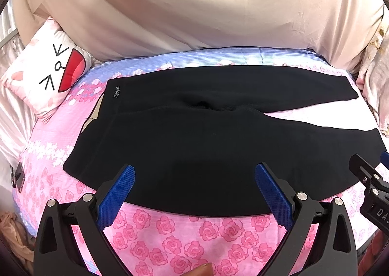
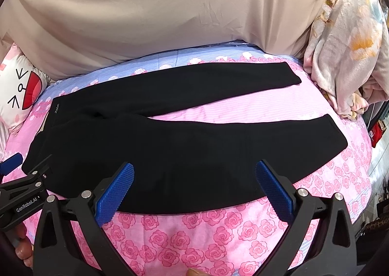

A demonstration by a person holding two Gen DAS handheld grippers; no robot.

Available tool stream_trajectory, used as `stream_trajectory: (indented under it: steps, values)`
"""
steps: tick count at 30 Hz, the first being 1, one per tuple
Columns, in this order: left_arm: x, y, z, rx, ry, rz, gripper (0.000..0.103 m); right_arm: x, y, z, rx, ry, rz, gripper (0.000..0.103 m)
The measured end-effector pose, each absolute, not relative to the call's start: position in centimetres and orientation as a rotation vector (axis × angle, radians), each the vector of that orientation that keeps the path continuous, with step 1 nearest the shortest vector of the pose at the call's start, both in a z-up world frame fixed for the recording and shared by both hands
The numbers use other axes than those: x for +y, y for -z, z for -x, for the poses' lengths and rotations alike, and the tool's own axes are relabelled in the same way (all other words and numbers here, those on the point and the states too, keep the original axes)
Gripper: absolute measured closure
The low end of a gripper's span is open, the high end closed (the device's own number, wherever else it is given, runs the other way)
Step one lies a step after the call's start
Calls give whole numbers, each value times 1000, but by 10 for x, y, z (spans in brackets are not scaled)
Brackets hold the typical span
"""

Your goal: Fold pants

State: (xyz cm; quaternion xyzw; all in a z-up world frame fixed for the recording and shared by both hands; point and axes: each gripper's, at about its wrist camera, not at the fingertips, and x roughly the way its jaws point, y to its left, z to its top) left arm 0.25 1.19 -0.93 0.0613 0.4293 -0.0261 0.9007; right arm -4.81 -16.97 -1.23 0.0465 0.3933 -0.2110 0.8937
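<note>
Left wrist view: soft black pants [image 1: 194,144] lie flat on the rosy pink bed sheet [image 1: 184,239], legs apart in a V. Both bumpy blue-padded hand-held grippers, left [image 1: 194,190] and right [image 2: 194,188], are spread wide, holding nothing.

Black pants [image 2: 150,144] flat on rose bedsheet [image 2: 206,234]; right tool [image 2: 194,186] wide apart above near edge.
</note>
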Motion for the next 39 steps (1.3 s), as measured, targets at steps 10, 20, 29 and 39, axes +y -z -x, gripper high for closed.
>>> stream_trajectory:
  steps: [10, 20, 29, 39]
  values:
    - [11, 9, -5, 885, 57, -133, 5, -170, 13, 45, 815, 437, -97, 5]
    - [11, 10, -9, 892, 62, -131, 5, -171, 14, 43, 819, 429, -107, 5]
    - [10, 11, -10, 894, 64, -136, 5, -172, 16, 43, 822, 423, -114, 5]
    - [6, 12, -12, 887, 68, -151, 5, -172, 17, 40, 829, 411, -112, 5]
